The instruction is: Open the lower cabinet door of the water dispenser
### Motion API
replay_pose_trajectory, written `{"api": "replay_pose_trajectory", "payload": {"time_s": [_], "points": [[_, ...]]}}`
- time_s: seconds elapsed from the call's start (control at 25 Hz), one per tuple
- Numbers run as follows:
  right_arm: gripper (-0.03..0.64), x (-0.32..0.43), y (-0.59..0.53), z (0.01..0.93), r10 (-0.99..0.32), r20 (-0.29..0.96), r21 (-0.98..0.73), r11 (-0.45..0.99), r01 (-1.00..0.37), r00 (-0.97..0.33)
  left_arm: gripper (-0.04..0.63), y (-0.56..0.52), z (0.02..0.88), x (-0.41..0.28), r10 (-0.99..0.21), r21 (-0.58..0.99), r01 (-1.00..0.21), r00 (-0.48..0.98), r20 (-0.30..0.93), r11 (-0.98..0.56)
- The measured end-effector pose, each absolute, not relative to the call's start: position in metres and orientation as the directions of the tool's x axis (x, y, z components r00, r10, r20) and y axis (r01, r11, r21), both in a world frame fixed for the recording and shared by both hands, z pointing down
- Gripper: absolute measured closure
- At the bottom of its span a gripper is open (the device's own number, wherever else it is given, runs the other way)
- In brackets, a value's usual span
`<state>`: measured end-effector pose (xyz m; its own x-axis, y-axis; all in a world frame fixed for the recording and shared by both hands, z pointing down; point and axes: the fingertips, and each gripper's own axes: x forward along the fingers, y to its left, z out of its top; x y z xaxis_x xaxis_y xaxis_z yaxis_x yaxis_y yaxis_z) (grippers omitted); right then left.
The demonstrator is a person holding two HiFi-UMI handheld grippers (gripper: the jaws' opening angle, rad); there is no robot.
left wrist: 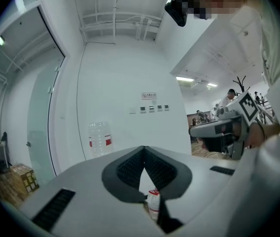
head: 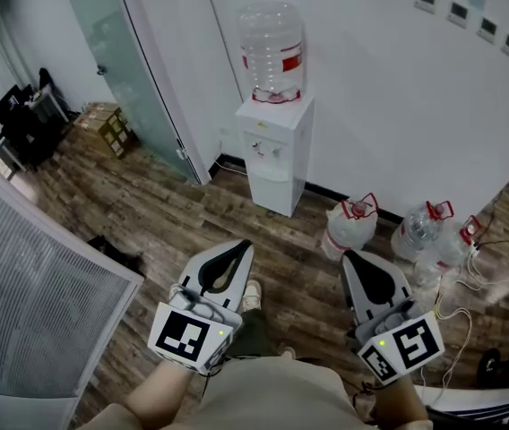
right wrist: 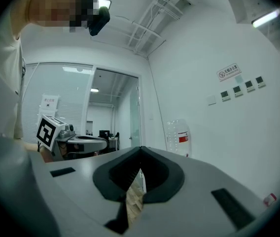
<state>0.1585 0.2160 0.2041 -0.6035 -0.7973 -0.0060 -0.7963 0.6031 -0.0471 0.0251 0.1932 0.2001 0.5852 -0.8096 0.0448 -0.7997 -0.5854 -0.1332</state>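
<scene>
The white water dispenser (head: 276, 150) stands against the wall with a clear bottle (head: 272, 50) on top. Its lower cabinet door (head: 271, 189) is closed. My left gripper (head: 244, 244) and right gripper (head: 347, 254) are held side by side over the wooden floor, well short of the dispenser and pointing toward it. Both are shut with nothing between the jaws. In the left gripper view the left gripper (left wrist: 144, 148) has its tips together, and the bottle (left wrist: 99, 138) shows beyond. The right gripper view shows the right gripper (right wrist: 140, 148) shut, with the bottle (right wrist: 178, 136) further right.
Several full water bottles (head: 349, 222) stand on the floor right of the dispenser, with cables (head: 470, 276) around them. A glass door (head: 120, 61) and cardboard boxes (head: 107, 125) are at the left. A partition with blinds (head: 30, 285) runs along the near left.
</scene>
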Motion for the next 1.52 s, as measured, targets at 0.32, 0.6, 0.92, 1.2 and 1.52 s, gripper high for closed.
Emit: {"api": "replay_pose_trajectory", "payload": {"time_s": [0.32, 0.6, 0.92, 1.2, 1.52], "points": [[0.612, 0.141, 0.18, 0.217, -0.793, 0.006, -0.046, 0.608, -0.792, -0.609, 0.591, 0.159, 0.205, 0.016, -0.801, -0.126, -0.793, 0.598, 0.021, -0.596], [0.611, 0.116, 0.119, 0.23, -0.788, 0.044, -0.051, 0.613, -0.789, -0.615, 0.591, 0.1, 0.216, -0.01, -0.803, -0.119, -0.795, 0.595, 0.034, -0.594], [0.611, 0.092, 0.024, 0.241, -0.797, 0.085, -0.073, 0.593, -0.802, -0.598, 0.591, 0.008, 0.231, -0.036, -0.787, -0.071, -0.784, 0.612, 0.079, -0.616], [0.611, 0.066, -0.065, 0.25, -0.811, 0.129, -0.094, 0.562, -0.821, -0.57, 0.591, -0.079, 0.236, -0.064, -0.766, -0.055, -0.765, 0.634, 0.109, -0.641], [0.611, 0.034, -0.162, 0.253, -0.831, 0.175, -0.099, 0.519, -0.849, -0.528, 0.591, -0.177, 0.246, -0.092, -0.716, -0.033, -0.719, 0.684, 0.141, -0.694]]}}
